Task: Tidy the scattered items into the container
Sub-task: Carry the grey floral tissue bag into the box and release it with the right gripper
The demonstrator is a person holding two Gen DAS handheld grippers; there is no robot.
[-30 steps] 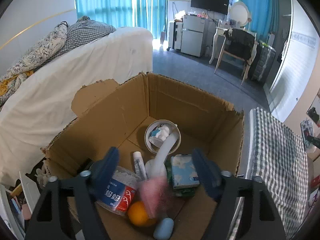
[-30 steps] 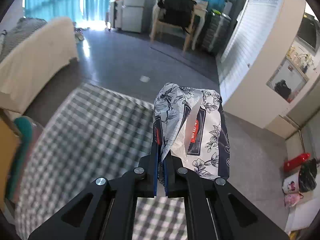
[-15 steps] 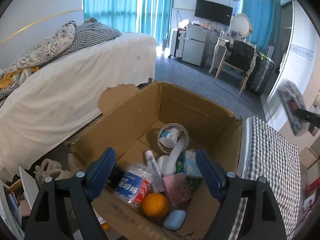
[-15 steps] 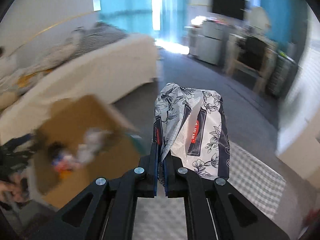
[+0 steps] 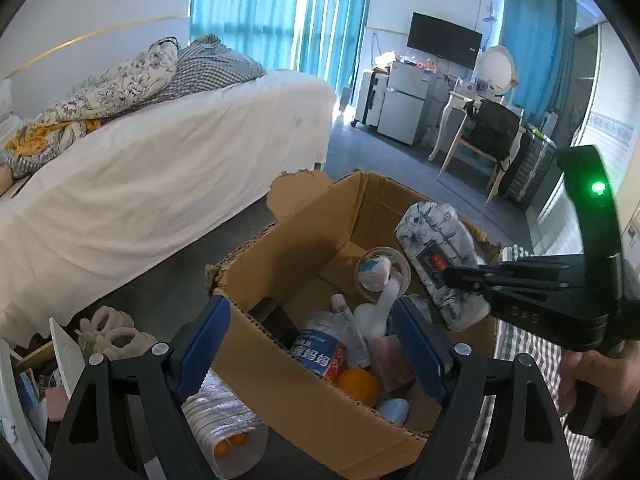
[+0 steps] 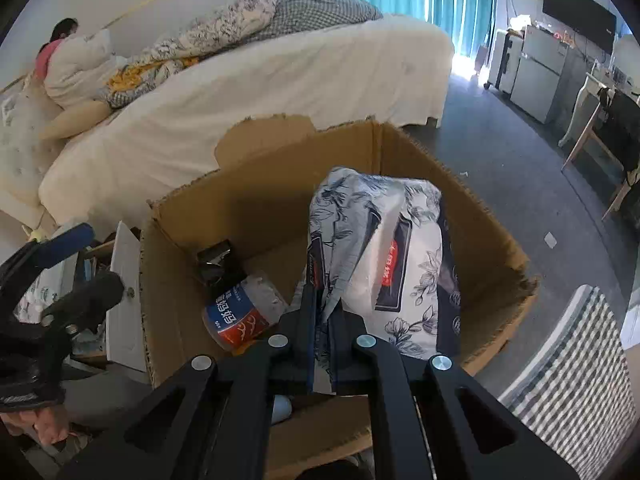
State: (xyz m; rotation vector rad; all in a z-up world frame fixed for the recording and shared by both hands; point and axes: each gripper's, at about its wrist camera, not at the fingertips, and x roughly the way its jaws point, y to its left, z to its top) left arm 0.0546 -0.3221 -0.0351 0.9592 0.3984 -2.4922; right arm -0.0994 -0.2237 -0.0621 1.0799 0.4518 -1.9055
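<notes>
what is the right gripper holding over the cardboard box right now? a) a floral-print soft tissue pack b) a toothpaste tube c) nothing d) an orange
a: the right gripper is pinched shut on the floral-print soft tissue pack, held above the open brown cardboard box, while the orange lies inside the box.
</notes>
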